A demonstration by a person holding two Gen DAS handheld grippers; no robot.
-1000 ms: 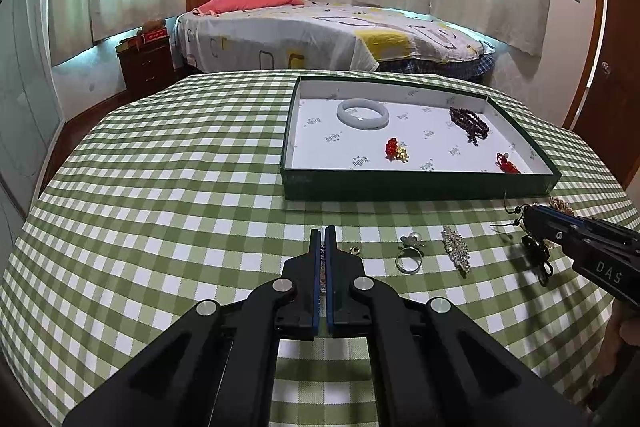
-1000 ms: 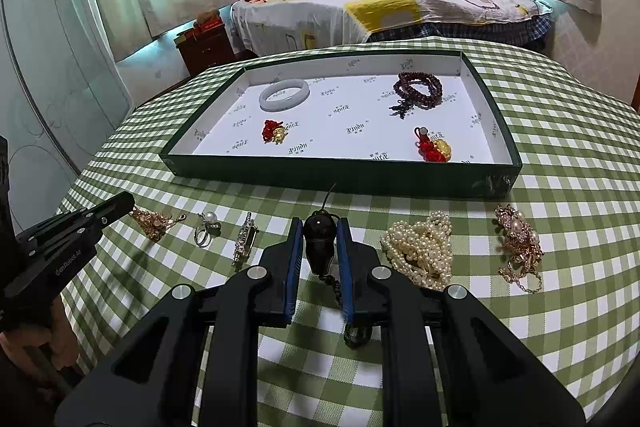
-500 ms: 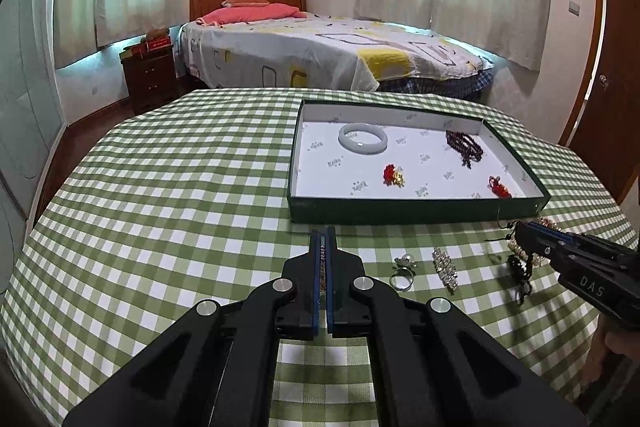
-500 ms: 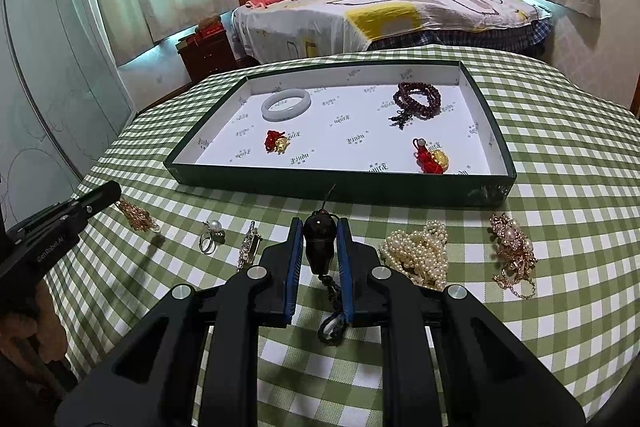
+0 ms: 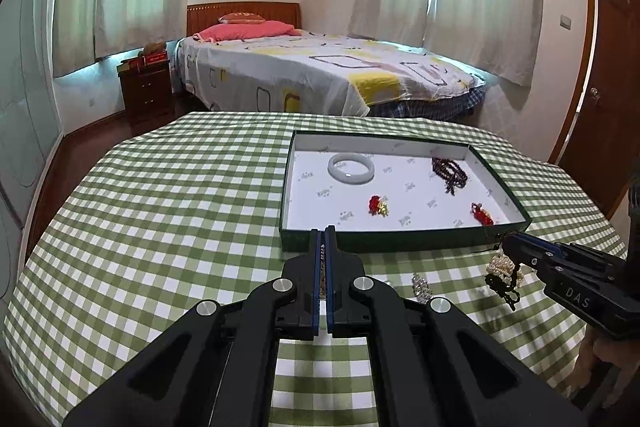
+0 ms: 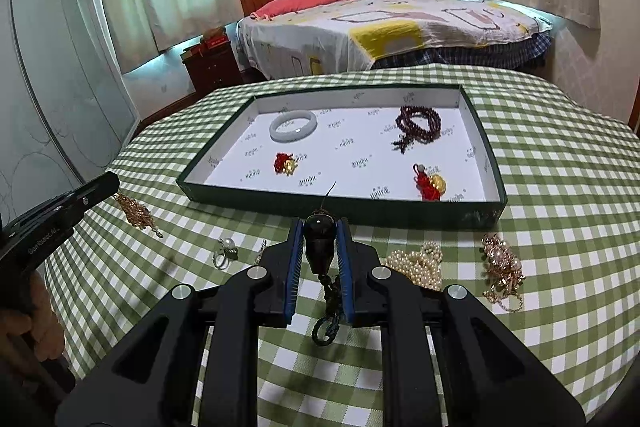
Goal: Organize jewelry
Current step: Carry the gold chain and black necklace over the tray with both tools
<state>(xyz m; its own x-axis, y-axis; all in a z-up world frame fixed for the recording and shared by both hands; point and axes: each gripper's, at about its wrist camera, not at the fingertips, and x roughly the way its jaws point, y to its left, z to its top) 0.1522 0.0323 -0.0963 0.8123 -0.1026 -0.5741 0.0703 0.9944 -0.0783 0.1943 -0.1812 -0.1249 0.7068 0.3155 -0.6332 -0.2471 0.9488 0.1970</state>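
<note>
My left gripper is shut, and a thin glittering piece shows between its pads. In the right wrist view the left gripper carries a gold ornament that dangles from its tip above the cloth. My right gripper is shut on a dark pendant, whose cord hangs below the fingers. Just beyond both stands the green tray with a white lining. It holds a white bangle, a dark bead bracelet and two red-gold charms.
On the green checked tablecloth in front of the tray lie a pearl necklace, a gold pearl piece, a pearl ring and a rhinestone brooch. A bed stands behind the table and a door at the right.
My left gripper has risen and lifted the gold ornament off the cloth. The right gripper has stayed about where it was, still holding the pendant.
</note>
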